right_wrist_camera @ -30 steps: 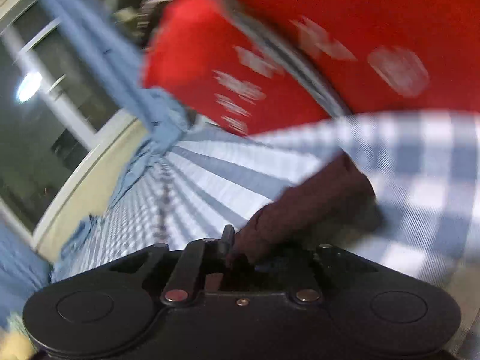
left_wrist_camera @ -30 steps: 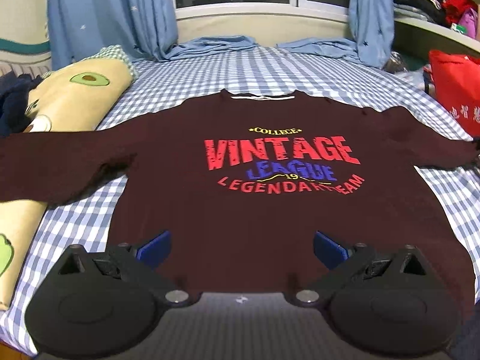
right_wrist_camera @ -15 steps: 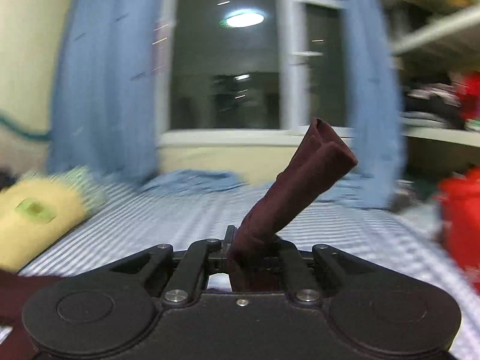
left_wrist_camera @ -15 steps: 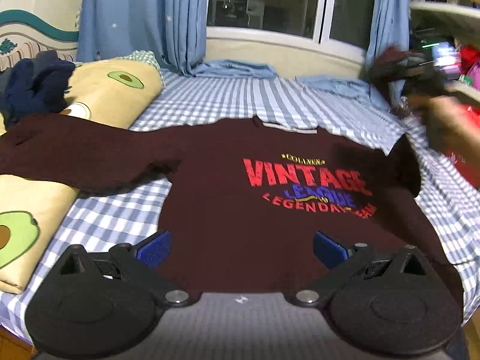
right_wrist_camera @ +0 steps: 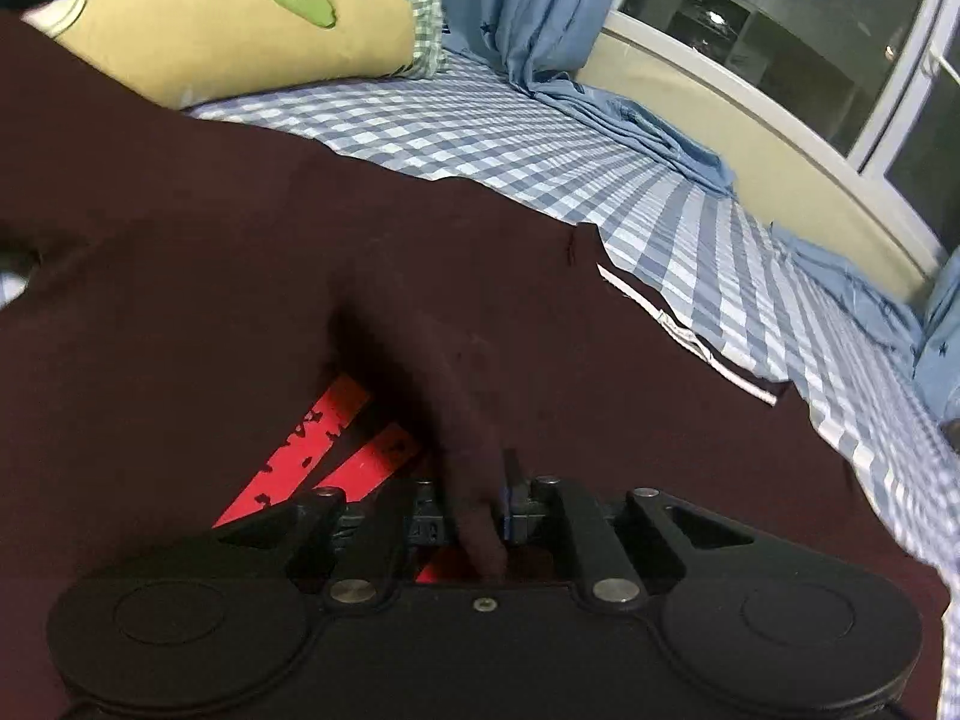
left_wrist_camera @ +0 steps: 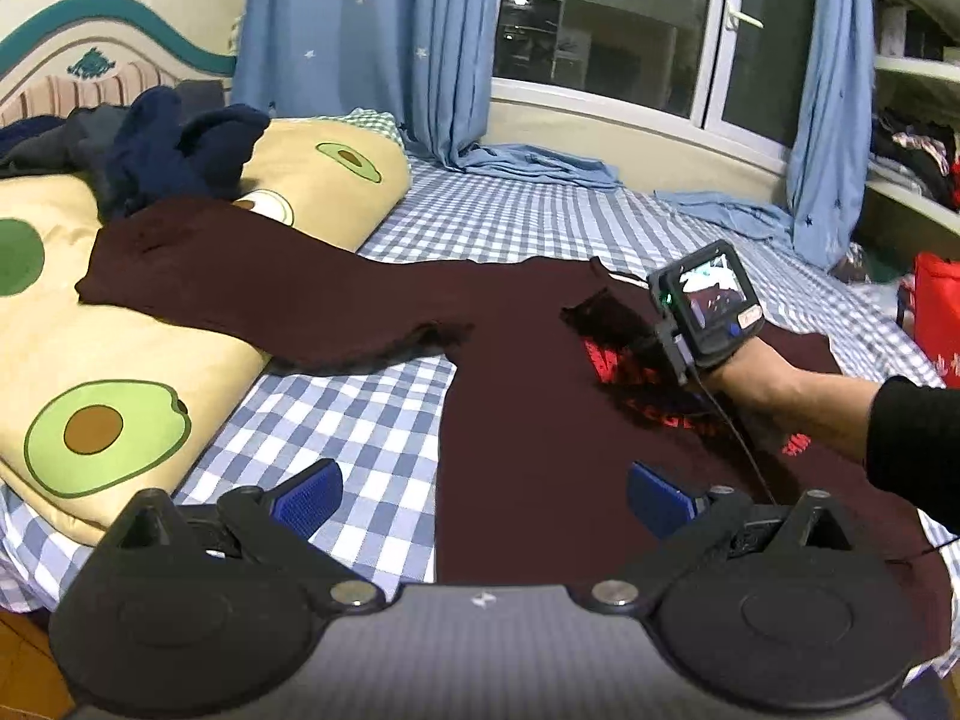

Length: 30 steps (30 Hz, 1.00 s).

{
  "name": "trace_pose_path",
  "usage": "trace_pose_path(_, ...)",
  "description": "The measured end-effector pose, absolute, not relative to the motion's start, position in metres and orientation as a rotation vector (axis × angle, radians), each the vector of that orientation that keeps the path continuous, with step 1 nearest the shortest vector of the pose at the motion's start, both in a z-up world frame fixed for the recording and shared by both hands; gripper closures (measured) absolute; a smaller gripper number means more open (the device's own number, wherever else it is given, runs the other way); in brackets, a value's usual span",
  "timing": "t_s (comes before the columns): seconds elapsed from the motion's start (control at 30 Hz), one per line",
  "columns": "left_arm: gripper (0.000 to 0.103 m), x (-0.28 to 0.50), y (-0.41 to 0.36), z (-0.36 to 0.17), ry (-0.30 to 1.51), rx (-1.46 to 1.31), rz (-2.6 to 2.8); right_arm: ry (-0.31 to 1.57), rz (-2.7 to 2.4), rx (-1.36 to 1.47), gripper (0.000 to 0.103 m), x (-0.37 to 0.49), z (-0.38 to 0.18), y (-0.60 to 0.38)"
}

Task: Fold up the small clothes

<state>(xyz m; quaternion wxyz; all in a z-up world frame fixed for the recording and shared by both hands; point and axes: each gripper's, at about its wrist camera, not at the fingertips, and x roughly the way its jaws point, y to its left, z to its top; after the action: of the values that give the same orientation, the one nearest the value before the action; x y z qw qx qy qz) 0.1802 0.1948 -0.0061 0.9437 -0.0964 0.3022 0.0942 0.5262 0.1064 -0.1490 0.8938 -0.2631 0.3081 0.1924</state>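
Note:
A dark maroon long-sleeved shirt with red print lies flat on the checked bed; it also fills the right wrist view. Its left sleeve stretches over the avocado pillow. My right gripper is shut on the right sleeve and holds it low over the chest print; the same gripper shows in the left wrist view. My left gripper is open and empty above the shirt's lower left hem.
A yellow avocado pillow lies on the left with dark blue clothes on it. Blue curtains hang at the window behind. A red bag stands at the right.
My right gripper has carried the right sleeve from the bed's right side, up and across, down onto the shirt's chest. My left gripper has shifted left, still open.

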Motion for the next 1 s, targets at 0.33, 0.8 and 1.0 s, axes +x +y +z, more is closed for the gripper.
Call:
trace_pose_path(0.33, 0.001, 0.179, 0.211, -0.014, 0.620, -0.223, 0.227, 0.563, 0.707, -0.471, 0.011, 0.454, -0.103, 0.082)
trace_pose_path(0.8, 0.001, 0.190, 0.338, -0.034, 0.296, -0.492, 0.296, 0.495, 0.685, -0.144, 0.033, 0.426, -0.033, -0.002)
trace_pose_path(1.0, 0.004, 0.200, 0.407, -0.065, 0.164, -0.728, 0.419, 0.397, 0.697, -0.112, 0.027, 0.344, 0.014, -0.051)
